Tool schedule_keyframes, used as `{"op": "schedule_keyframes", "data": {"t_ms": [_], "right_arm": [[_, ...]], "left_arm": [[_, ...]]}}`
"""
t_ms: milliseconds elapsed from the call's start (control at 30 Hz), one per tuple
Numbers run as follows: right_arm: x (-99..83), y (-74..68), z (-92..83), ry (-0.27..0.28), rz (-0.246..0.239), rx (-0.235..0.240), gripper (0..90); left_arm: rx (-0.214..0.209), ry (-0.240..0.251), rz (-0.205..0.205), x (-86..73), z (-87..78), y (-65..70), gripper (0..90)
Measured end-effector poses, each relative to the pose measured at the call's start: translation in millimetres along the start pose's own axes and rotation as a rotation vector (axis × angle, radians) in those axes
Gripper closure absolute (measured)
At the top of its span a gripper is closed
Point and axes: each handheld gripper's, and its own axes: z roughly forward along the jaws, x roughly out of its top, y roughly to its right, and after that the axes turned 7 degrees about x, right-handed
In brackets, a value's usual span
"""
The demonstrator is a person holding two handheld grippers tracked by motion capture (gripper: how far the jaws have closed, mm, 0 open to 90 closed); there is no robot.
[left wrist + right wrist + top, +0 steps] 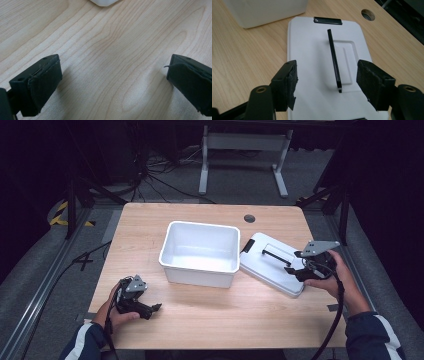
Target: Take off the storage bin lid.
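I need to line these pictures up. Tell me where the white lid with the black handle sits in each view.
High view: the white lid lies right of centre, beside the white bin, under the right gripper.
Left gripper view: the lid is not in it; a corner of the bin peeks in at the top edge.
Right gripper view: the lid lies in the centre, ahead of the open jaws.
Shared landmark: the white bin.
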Motion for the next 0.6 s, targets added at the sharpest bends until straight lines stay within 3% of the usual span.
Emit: {"op": "schedule_keyframes", "data": {"t_ms": [267, 600], "right_arm": [[-19.6, -7.9, -18.0, 0.027, 0.016, -0.022, 32.6], [-48.8, -21.5, -26.6, 0.050, 0.030, -0.034, 32.3]], "left_arm": [[0.000, 0.000, 0.000, 0.0, 0.0, 0.0, 0.4], [0.003, -0.001, 0.003, 0.0, -0.2, -0.1, 0.4]]}}
